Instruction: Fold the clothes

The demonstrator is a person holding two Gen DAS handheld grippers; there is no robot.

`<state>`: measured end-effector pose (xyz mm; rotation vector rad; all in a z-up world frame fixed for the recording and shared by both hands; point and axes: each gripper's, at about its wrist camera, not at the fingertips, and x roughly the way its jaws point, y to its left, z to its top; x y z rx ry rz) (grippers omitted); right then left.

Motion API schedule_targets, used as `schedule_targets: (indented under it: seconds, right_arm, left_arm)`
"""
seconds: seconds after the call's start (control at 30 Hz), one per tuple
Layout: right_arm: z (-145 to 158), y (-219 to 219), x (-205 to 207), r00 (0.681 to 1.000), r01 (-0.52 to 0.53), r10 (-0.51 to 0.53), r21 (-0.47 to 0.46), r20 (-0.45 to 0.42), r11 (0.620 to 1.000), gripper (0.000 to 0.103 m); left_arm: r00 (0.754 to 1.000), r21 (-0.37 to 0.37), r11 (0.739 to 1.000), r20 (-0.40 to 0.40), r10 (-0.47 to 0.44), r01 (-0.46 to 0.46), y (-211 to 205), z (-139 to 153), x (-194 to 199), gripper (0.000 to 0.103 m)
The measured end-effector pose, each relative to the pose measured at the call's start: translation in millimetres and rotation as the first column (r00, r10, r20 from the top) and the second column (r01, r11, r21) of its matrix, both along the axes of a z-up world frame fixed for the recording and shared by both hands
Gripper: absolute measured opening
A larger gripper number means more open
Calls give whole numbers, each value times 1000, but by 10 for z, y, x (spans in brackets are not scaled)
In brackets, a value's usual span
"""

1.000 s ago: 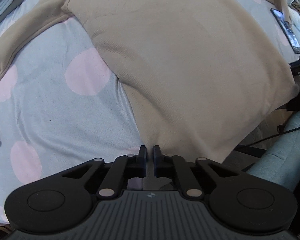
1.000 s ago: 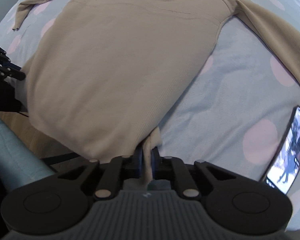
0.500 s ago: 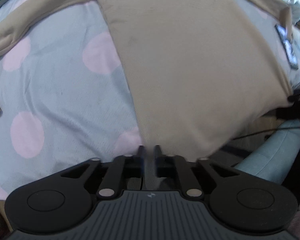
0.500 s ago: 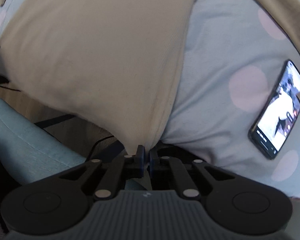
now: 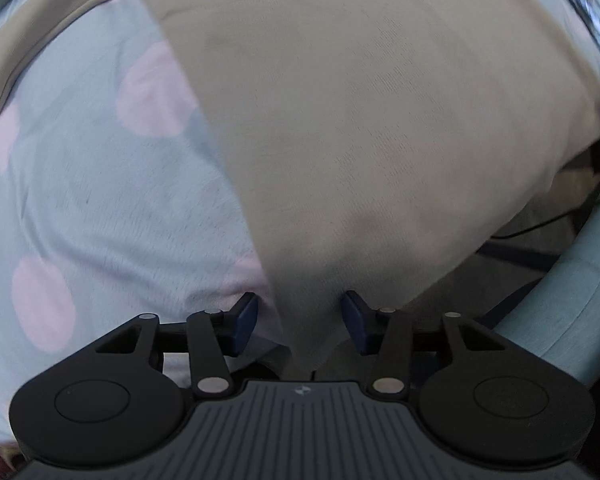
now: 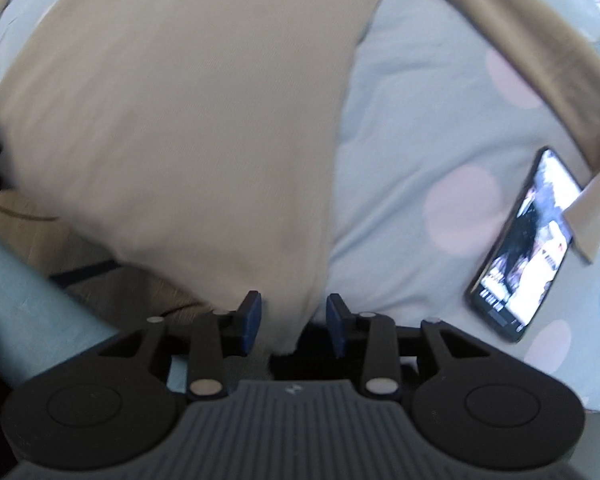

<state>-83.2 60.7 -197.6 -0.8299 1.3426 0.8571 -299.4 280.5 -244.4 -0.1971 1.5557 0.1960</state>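
The beige knit sweater lay spread, apparently unfolded; left gripper and right gripper had just released its hem, folding remained

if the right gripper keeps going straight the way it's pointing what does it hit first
Most likely the hem corner of the beige sweater, which already sits between the just-opened fingers of the right gripper without being pinched. Right behind it is probably the polka-dot bedsheet, though depth is hard to judge.
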Motion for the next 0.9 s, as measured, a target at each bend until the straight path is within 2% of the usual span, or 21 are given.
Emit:
schedule_targets:
  seconds: [0.13, 0.17, 0.2, 0.23, 0.4, 0.57, 0.63, 0.73, 0.9]
  right_arm:
    - [-154, 72, 105, 998, 41, -40, 11, -43, 999, 38]
    - [-196, 82, 108, 998, 42, -41, 8, -52, 999, 30]
    - [-195, 95, 92, 998, 33, -33, 8, -60, 999, 24]
    - [-152, 108, 57, 998, 15, -15, 11, -68, 1000, 6]
    - [363, 122, 5, 994, -54, 58, 55, -91, 997, 6]
    - [793, 173, 140, 991, -72, 76, 35, -110, 997, 6]
    - [806, 185, 121, 988, -84, 84, 8, -130, 996, 6]
    - [657, 117, -13, 983, -103, 98, -20, -155, 995, 6]
    - [307, 94, -95, 980, -116, 106, -50, -168, 992, 6]
  left_arm:
    - [1000, 4, 1000, 20, -21, 21, -50, 49, 24, 8]
    - [999, -3, 1000, 30, -12, 12, -45, 84, 16, 5]
    - [999, -10, 1000, 41, -3, 4, -40, 119, 8, 4]
    - [999, -26, 1000, 51, 15, -13, -18, 169, -3, 3]
    - [978, -180, 975, 142, 155, -129, 277, 679, -72, 2]
    - [965, -257, 948, 133, 225, -186, 420, 1005, -244, 2]
    - [970, -263, 948, 115, 214, -178, 473, 988, -283, 2]
    - [986, -186, 973, 69, 149, -134, 348, 911, -322, 2]
    - [990, -178, 975, 13, 139, -135, 297, 527, -283, 2]
